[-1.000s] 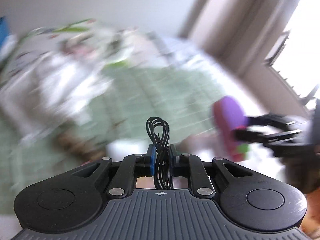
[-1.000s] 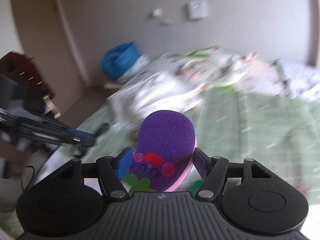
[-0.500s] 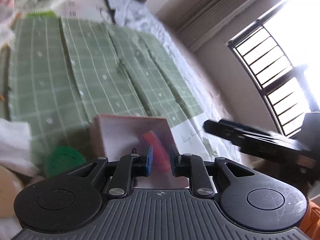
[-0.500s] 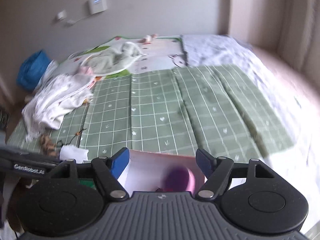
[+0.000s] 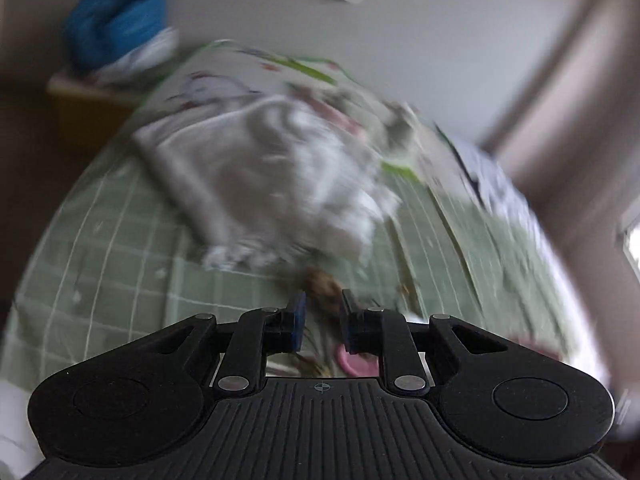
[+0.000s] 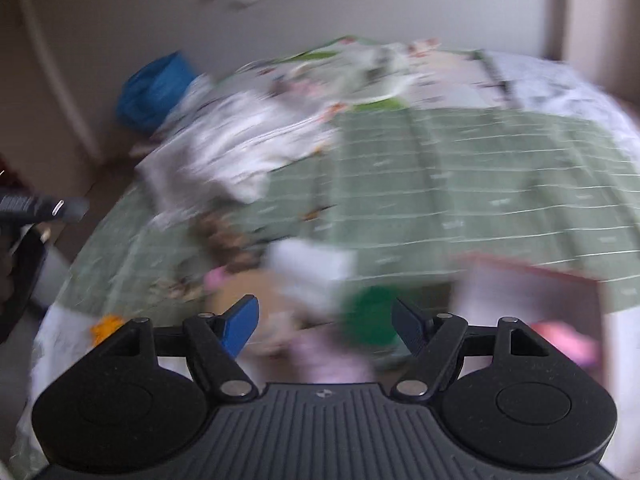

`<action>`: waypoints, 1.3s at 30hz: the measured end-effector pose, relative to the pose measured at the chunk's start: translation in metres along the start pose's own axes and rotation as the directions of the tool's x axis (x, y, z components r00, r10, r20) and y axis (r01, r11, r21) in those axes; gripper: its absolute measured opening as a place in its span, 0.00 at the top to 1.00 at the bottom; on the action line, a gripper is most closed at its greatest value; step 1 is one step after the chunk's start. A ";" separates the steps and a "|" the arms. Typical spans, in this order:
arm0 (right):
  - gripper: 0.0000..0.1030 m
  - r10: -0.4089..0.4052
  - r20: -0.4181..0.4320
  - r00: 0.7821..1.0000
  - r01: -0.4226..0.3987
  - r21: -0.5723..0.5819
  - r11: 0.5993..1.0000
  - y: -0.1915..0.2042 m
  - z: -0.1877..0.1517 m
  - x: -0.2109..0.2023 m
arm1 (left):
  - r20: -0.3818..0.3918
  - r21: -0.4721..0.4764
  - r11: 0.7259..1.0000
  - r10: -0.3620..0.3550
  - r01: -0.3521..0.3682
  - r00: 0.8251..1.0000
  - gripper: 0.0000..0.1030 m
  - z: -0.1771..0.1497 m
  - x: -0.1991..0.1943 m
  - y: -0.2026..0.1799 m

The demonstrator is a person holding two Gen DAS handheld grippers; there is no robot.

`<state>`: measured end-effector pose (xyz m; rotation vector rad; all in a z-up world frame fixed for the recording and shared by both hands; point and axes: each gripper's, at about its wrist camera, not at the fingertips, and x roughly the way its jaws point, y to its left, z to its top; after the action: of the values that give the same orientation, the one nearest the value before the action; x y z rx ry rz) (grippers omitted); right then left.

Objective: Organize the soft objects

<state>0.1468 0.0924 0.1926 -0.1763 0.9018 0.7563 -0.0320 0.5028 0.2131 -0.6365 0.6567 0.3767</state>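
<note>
Two grippers tilt down over the green checked bedspread (image 6: pixel 460 184), both views blurred. Largest on it is the crumpled white cloth (image 5: pixel 280 184), then the pink-rimmed box (image 6: pixel 528 280). Right gripper (image 6: pixel 324 320) gapes wide, jaws just opened, nothing held (a green lump (image 6: pixel 372 316) lies beyond). Left gripper (image 5: pixel 322 320) shows a narrow, empty gap above a brown object (image 5: pixel 322 284).

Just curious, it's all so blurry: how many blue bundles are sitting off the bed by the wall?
1: a blue bundle beside the bed's far left corner, against the wall. Blur may hide others.
</note>
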 end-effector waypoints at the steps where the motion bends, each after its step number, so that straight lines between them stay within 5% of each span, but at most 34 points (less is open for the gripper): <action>1: 0.28 0.032 -0.022 0.999 -0.033 -0.015 0.999 0.026 -0.005 0.016 | 0.006 -0.022 1.000 -0.010 0.010 1.000 0.80 -0.001 0.007 0.012; 4: 0.28 0.116 -0.097 0.989 -0.120 -0.034 0.992 0.107 -0.026 0.068 | -0.067 -0.065 0.998 -0.024 0.020 0.997 0.80 0.007 0.026 0.041; 8: 0.28 0.215 -0.126 0.969 -0.217 -0.003 0.976 0.208 -0.058 0.136 | -0.029 -0.096 0.992 0.074 -0.076 0.997 0.80 0.022 0.018 0.074; 11: 0.29 0.168 -0.101 0.981 -0.181 -0.128 0.975 0.279 -0.081 0.174 | -0.019 -0.069 0.995 0.066 -0.067 0.998 0.80 0.024 0.016 0.084; 13: 0.38 0.083 -0.105 0.991 -0.108 -0.259 0.960 0.313 -0.091 0.196 | -0.037 -0.008 0.999 0.042 -0.042 0.998 0.80 0.022 0.016 0.083; 14: 0.65 0.037 -0.120 0.992 -0.073 -0.311 0.947 0.320 -0.094 0.205 | -0.053 0.032 0.999 0.027 -0.026 0.998 0.80 0.021 0.020 0.080; 15: 0.82 0.028 -0.135 0.990 -0.072 -0.331 0.941 0.320 -0.095 0.206 | -0.072 0.061 0.998 0.014 -0.010 0.997 0.80 0.019 0.022 0.074; 17: 0.90 0.048 -0.132 0.990 -0.091 -0.344 0.934 0.312 -0.091 0.195 | -0.136 0.102 0.992 -0.054 0.068 0.989 0.80 0.013 0.033 0.065; 21: 0.92 0.002 -0.067 0.998 -0.031 -0.434 0.900 0.273 -0.088 0.155 | -0.243 0.095 0.983 -0.131 0.158 0.961 0.80 0.002 0.079 0.049; 26: 0.92 -0.037 -0.064 0.997 0.001 -0.483 0.876 0.221 -0.091 0.137 | -0.295 0.209 0.971 -0.053 0.118 0.954 0.80 -0.015 0.126 0.018; 32: 0.91 0.024 -0.130 0.991 -0.078 -0.427 0.901 0.183 -0.095 0.130 | -0.365 0.259 0.958 -0.023 0.126 0.931 0.80 -0.041 0.160 0.018; 35: 0.83 0.051 -0.148 0.988 -0.104 -0.378 0.920 0.170 -0.091 0.123 | -0.434 0.218 0.962 -0.054 0.162 0.899 0.80 -0.055 0.158 0.029; 39: 0.68 0.054 -0.142 0.988 -0.101 -0.352 0.931 0.159 -0.088 0.112 | -0.557 0.306 0.906 -0.080 0.293 0.826 0.80 -0.075 0.138 0.016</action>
<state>0.0282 0.2283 0.0786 -0.5204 0.8912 0.9898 0.0280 0.4834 0.0687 -0.4219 1.1598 -0.1364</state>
